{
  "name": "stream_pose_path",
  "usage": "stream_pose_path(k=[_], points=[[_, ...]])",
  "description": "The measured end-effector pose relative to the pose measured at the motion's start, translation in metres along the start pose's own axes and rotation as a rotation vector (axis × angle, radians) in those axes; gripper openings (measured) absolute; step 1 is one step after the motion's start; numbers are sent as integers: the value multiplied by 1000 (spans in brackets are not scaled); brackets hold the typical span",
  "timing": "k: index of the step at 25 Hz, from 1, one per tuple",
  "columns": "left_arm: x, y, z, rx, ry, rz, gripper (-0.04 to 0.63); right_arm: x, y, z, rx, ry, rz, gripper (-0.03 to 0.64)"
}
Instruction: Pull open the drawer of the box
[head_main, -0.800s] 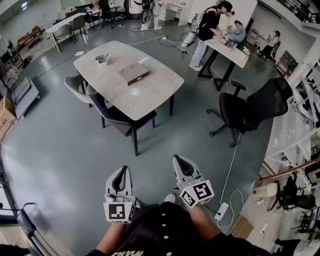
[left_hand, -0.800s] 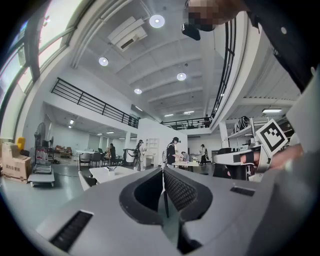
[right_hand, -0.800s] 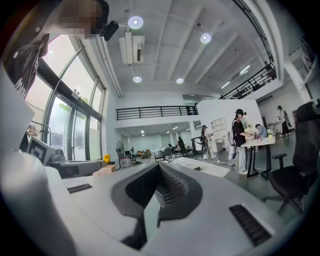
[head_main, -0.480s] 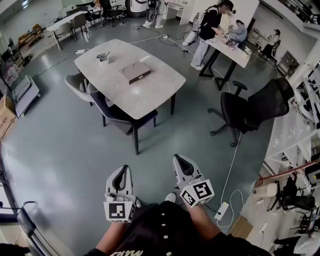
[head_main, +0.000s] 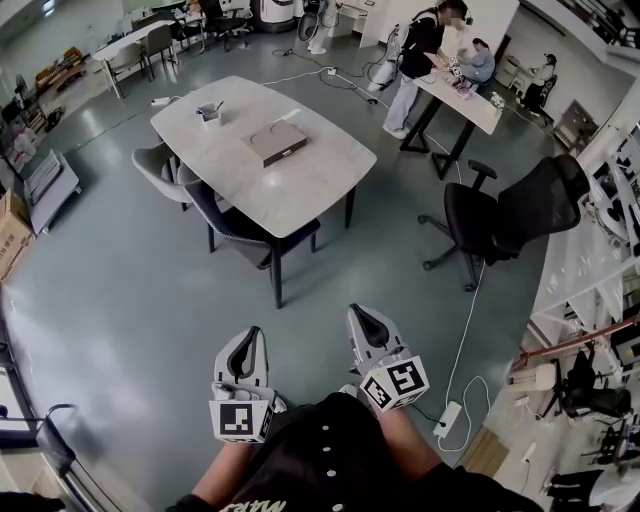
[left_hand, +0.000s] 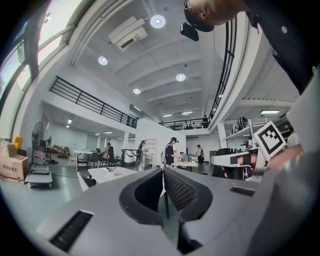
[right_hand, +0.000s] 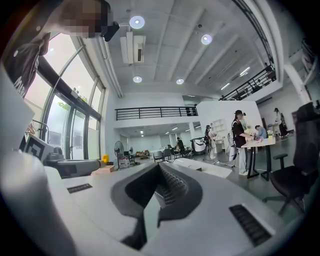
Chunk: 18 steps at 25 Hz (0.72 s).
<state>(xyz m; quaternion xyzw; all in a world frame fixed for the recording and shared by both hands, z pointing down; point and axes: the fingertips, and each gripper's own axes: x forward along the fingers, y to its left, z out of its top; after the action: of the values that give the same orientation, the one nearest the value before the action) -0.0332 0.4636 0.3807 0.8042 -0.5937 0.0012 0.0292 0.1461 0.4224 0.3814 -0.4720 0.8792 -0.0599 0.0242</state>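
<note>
The brown flat box lies on the pale oval table, far ahead of me across the floor. Its drawer looks closed from here. Both grippers hang close to my body, well short of the table. My left gripper has its jaws together with nothing between them; in the left gripper view the left gripper points toward the distant table. My right gripper is likewise shut and empty, and the right gripper aims into the room.
Grey and dark chairs are tucked at the table's near side. A black office chair stands to the right. A cup sits on the table. A cable and power strip lie on the floor. People stand at a far desk.
The table and box have slid slightly lower and rightward in the head view, as I move toward them. Both grippers stay shut near my body.
</note>
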Motion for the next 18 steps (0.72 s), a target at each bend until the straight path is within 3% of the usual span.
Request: stream_pose_path(k=[9,18], points=[[-9,25,-9,18,4,-37,18,16,19,-18,39,-3,-22,-3],[49,41,-22,-2,37,-2,17,74,-26,-25,39,21,-16,-3]])
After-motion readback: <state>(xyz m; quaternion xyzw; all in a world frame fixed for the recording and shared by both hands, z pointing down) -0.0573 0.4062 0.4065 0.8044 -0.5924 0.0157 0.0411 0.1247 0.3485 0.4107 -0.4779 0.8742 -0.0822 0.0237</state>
